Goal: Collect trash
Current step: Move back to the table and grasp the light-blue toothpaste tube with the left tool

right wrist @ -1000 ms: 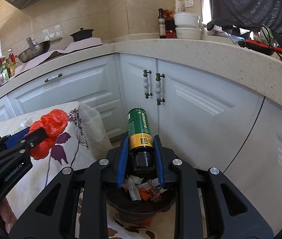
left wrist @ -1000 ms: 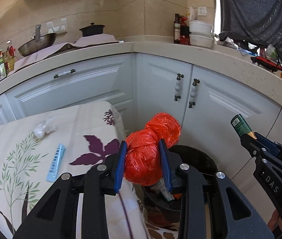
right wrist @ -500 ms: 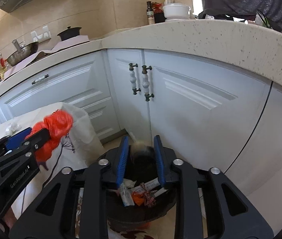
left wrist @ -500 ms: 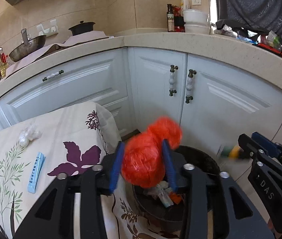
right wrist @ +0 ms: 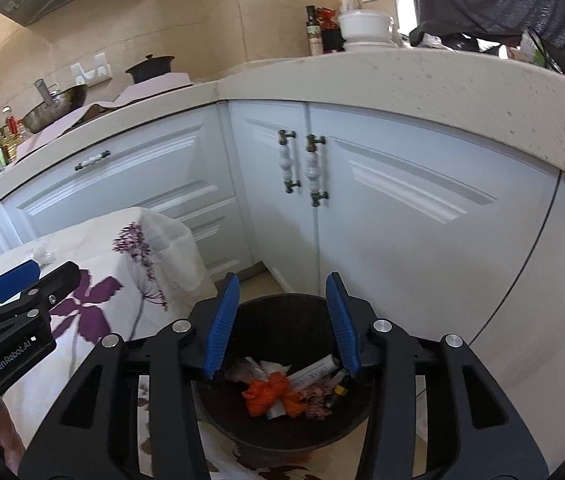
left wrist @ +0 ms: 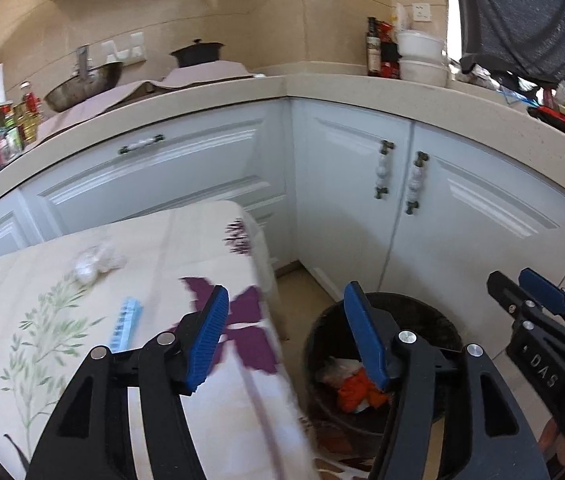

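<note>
Right wrist view: the right gripper (right wrist: 282, 320) hangs over one dark trash bin (right wrist: 282, 420), its two blue fingers (right wrist: 222, 320) apart with nothing between them; they have just been opening. Below and between the fingers, inside the bin, lie one crumpled orange plastic bag (right wrist: 270, 396), one white tube (right wrist: 314, 372) and one small dark bottle (right wrist: 336, 394) among scraps of paper. The left gripper (right wrist: 14, 280) shows at the left edge, over the floral-cloth desk (right wrist: 82, 320).

Left wrist view: the left gripper (left wrist: 286, 332) also has its fingers (left wrist: 210, 336) spread and empty, having just been opening. The bin (left wrist: 434, 320) sits behind the right-hand finger, with only the orange bag (left wrist: 356, 394) clearly visible in it. This view alone shows, left of the fingers on the desk (left wrist: 182, 248), one light-blue strip (left wrist: 124, 324) and one wad of clear plastic (left wrist: 94, 262). The right gripper (left wrist: 530, 296) enters at the right.
</note>
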`<state>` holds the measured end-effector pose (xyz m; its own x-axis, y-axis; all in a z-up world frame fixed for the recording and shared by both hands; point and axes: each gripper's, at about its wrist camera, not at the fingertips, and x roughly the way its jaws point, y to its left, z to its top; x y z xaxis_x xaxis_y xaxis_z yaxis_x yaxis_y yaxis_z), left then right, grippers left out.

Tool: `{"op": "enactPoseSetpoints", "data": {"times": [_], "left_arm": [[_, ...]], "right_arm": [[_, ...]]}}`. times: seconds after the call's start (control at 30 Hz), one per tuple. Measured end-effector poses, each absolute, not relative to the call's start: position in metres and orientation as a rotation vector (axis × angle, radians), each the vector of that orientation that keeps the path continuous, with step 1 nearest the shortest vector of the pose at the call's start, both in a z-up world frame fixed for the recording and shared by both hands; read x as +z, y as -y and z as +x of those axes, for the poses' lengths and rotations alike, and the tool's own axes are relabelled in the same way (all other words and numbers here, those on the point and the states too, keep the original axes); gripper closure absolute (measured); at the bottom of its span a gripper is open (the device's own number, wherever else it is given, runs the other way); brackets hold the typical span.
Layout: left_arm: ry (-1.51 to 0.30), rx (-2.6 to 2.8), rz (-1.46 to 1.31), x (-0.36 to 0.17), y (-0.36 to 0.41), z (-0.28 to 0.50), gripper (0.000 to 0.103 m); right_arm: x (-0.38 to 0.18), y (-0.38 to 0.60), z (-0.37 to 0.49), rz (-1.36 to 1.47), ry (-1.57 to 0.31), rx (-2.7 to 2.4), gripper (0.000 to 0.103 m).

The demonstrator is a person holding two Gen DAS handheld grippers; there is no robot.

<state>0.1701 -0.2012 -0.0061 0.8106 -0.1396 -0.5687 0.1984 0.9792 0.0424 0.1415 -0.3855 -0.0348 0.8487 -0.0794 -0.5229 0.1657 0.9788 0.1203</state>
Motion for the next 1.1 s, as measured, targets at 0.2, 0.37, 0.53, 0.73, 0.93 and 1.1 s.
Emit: {"op": "enactPoseSetpoints", "data": {"times": [0.2,0.37,0.53,0.73,0.93,1.1], "left_arm": [[-0.593,-0.089,0.085,-0.006,0.155,0.166,0.043],[-0.620,-0.009,0.060,-0.013,0.116,0.170,0.043],[-0.649,0.041,0.050,-0.021,0.088,0.175,0.043],[-0.691,0.059,0.046,-0.034,0.069,0.185,0.043],[-0.755,0.034,0.051,-0.046,0.070,0.200,0.043],[-0.807,0.015,0.073,-0.056,0.077,0.208,0.043]], "right_arm": [[-0.024,0.357,0.141,0.149,-0.527,-0.073,0.058],[-0.018,0.326,0.147,0.129,-0.524,-0.014,0.058],[-0.020,0.296,0.156,0.106,-0.537,0.038,0.058],[-0.028,0.276,0.166,0.093,-0.561,0.074,0.058],[-0.035,0.272,0.172,0.087,-0.582,0.082,0.058],[-0.039,0.276,0.176,0.093,-0.595,0.077,0.058]]}}
